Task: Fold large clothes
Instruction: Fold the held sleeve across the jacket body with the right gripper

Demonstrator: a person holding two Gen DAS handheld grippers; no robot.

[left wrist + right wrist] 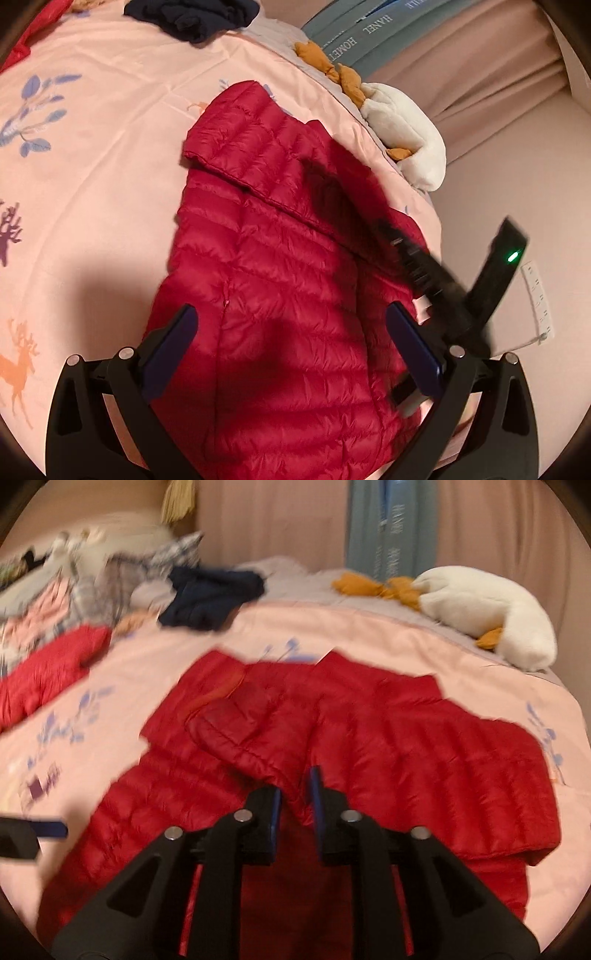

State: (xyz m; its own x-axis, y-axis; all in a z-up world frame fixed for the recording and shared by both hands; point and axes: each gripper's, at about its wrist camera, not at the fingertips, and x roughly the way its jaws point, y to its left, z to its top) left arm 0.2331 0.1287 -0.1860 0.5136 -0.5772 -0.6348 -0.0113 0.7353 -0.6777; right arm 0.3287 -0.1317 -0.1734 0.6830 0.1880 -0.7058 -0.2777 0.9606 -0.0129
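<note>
A red quilted down jacket [280,280] lies spread on the pink printed bedspread [92,177], with one sleeve folded across its body [236,738]. My left gripper [295,325] hovers over the jacket's lower part, its jaws wide open and nothing between the blue pads. My right gripper [295,801] is low over the jacket's middle. Its jaws stand a narrow gap apart, and red fabric shows in the gap without being pinched. In the left wrist view the right tool's black body [439,288] is a blur over the jacket's right edge. One left finger [48,829] shows at the right wrist view's left edge.
A white plush toy [491,609] with orange parts lies at the bed's far right edge. A navy garment [210,598], a second red garment [51,664] and a pile of clothes [62,590] lie at the back left. Curtains hang behind the bed. A power strip [539,299] lies beyond the bed's right edge.
</note>
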